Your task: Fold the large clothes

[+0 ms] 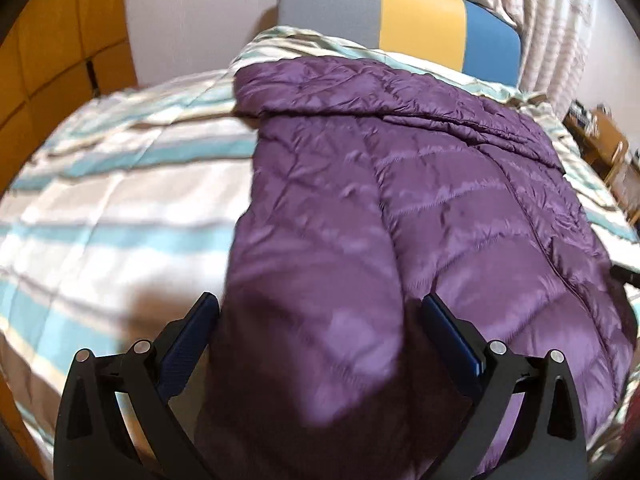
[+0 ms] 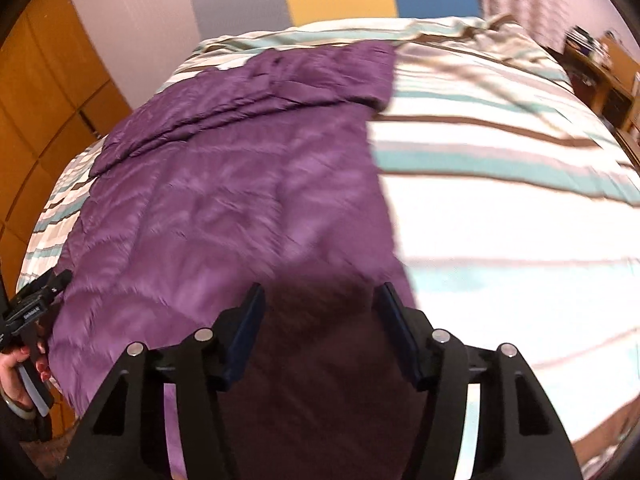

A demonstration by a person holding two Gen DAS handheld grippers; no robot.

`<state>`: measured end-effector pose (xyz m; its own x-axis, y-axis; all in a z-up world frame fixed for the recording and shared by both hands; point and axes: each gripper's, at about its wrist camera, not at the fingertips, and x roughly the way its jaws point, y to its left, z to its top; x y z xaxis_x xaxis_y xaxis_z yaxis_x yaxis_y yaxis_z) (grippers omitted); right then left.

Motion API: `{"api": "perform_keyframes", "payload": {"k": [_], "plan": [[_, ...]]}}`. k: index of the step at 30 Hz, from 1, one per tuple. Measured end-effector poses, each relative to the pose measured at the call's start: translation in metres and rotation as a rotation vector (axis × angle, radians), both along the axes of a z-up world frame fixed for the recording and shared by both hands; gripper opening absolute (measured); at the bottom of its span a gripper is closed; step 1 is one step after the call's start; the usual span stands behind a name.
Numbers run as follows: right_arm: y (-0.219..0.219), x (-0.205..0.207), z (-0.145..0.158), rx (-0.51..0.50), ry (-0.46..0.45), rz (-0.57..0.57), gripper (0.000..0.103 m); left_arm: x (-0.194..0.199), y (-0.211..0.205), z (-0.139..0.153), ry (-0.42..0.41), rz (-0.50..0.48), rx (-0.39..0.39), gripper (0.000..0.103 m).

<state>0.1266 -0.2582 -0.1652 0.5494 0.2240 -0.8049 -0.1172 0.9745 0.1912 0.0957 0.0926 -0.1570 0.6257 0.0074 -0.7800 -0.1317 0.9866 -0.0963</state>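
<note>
A large purple quilted down jacket lies spread on a striped bed; it also shows in the right wrist view. My left gripper is open, its jaws wide apart over the jacket's near left edge, with purple fabric between and under the fingers. My right gripper is open over the jacket's near right edge, fabric in shadow between its fingers. The left gripper body and the hand that holds it show at the left edge of the right wrist view.
The bed cover has white, teal and brown stripes. A grey, yellow and blue headboard stands at the far end. Orange wardrobe panels are on the left, a wooden bedside unit and curtains on the right.
</note>
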Motion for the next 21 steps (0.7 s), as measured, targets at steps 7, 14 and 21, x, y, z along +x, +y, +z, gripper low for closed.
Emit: {"api": "perform_keyframes", "payload": {"k": [7,14,21], "plan": [[-0.025,-0.036,-0.008,0.019,0.039,0.028,0.060,-0.034,0.001,-0.003,-0.014,-0.031,-0.039,0.086],[-0.015,-0.048,-0.015,0.040,0.026,0.073,0.037,-0.050,-0.004,-0.005,-0.026,-0.059,-0.068,0.073],[-0.007,-0.056,-0.010,0.043,-0.005,0.137,0.011,-0.051,-0.014,0.000,-0.024,-0.123,-0.098,0.020]]}}
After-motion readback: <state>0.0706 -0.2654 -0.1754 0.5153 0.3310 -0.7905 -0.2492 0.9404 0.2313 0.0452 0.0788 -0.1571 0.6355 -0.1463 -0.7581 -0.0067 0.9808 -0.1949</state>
